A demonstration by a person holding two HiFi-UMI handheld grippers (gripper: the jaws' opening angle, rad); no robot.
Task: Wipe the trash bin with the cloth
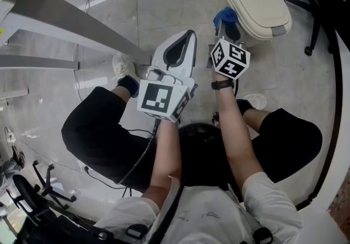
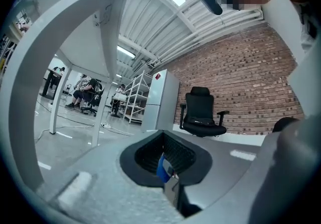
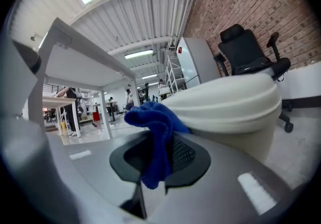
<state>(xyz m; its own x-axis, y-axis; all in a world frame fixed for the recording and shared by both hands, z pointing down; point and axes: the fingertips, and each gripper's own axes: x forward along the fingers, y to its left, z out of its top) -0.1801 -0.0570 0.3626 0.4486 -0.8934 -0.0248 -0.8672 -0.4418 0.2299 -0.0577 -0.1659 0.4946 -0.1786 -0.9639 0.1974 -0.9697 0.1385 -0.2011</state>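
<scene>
A cream trash bin [image 1: 254,2] with its lid down stands on the floor ahead of me, to the right. It fills the right of the right gripper view [image 3: 235,107]. My right gripper [image 1: 227,25] is shut on a blue cloth [image 1: 225,17], just left of the bin's near side. The cloth [image 3: 158,132] bunches up out of the closed jaws [image 3: 158,162], close to the bin's lid; contact cannot be told. My left gripper [image 1: 187,38] hangs beside it to the left, over bare floor, jaws together [image 2: 168,162]. A small blue scrap [image 2: 163,168] shows in its dark hollow.
A white table frame [image 1: 65,18] slants across the floor at the left. An office chair's base [image 1: 311,13] stands right of the bin; a black office chair [image 2: 200,112] stands by a brick wall. I am seated, shoes [image 1: 123,65] on the floor. A cable [image 1: 82,73] lies at the left.
</scene>
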